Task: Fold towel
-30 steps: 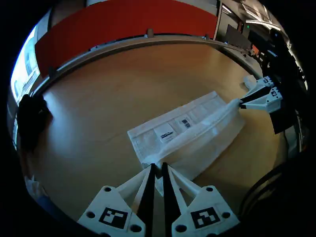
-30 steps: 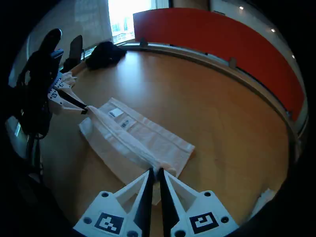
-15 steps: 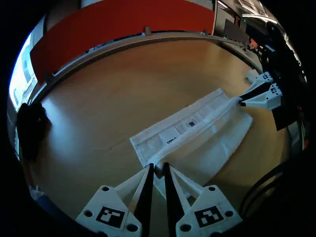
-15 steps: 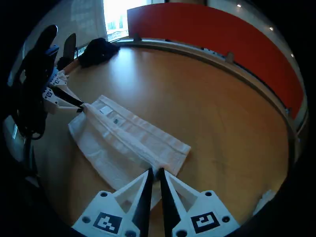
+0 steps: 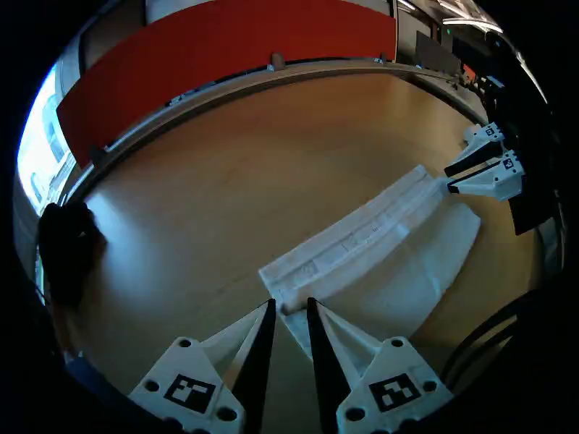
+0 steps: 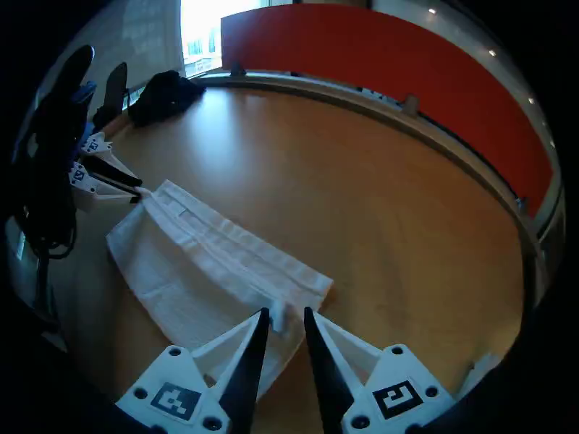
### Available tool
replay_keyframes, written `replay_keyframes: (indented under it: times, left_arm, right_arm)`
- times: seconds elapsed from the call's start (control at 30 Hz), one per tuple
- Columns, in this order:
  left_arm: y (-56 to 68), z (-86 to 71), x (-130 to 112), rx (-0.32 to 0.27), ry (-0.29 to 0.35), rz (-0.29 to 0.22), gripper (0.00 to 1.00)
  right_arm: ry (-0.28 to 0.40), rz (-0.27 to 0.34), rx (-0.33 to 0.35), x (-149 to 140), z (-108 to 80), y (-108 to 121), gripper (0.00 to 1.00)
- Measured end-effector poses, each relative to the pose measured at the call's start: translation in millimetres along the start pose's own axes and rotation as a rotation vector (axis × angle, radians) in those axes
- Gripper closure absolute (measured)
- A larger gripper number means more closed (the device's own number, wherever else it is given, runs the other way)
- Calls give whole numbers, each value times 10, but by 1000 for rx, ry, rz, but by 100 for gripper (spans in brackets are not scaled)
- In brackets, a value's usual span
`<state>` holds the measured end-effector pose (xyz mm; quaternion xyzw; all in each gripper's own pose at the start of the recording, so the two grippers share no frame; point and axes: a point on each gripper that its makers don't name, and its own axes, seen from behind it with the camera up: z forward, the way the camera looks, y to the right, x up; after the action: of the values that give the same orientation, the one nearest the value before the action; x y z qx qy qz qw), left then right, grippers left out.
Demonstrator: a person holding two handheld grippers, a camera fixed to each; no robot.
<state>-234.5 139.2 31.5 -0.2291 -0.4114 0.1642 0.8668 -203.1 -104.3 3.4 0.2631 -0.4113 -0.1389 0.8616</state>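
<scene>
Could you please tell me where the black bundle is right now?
In the right gripper view, the black bundle sits at the wooden table's far left corner, below the window, beyond the folded white towel.

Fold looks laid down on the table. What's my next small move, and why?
Probably draw both grippers straight back off the towel. The left gripper and right gripper stand open, each with a towel end between its fingers, and the towel lies doubled over on the table, so lifting first could snag the fold.
</scene>
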Motion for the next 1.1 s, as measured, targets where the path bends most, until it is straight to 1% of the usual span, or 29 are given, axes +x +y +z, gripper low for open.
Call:
replay_keyframes:
  times: [0.1,0.17,0.23,0.3,0.37,0.43,0.5,0.57,0.63,0.7,0.8,1.0,1.1]
  left_arm:
    - [-21,-13,45,3,5,-2,69]
    - [-27,-30,68,-1,8,-13,62]
    - [-38,-50,86,-3,12,-24,62]
    - [-54,-72,98,-2,16,-35,59]
    - [-67,-87,99,0,17,-42,58]
    - [-78,-102,97,3,18,-47,48]
    - [-86,-117,93,5,18,-51,33]
    - [-77,-131,79,3,16,-55,18]
    - [-64,-146,62,0,14,-60,12]
    - [-47,-162,42,-3,13,-65,9]
    - [-23,-193,18,-6,13,-78,8]
    - [23,-274,-41,-12,15,-102,8]
    - [36,-330,-85,-6,18,-108,8]
  right_arm:
    - [-2,0,-11,10,6,32,56]
    - [0,1,-14,22,5,41,56]
    - [3,2,-18,33,2,56,53]
    - [6,6,-25,43,-2,76,50]
    - [11,10,-29,51,-7,93,45]
    - [15,13,-30,57,-16,97,37]
    - [20,17,-27,60,-29,87,30]
    - [25,19,-12,53,-51,46,18]
    - [30,22,0,47,-74,12,8]
    - [36,27,6,39,-96,-11,5]
    - [37,33,-8,-2,-126,-3,5]
    - [40,40,-4,-90,-201,-69,5]
    - [43,39,-2,-131,-248,-104,5]
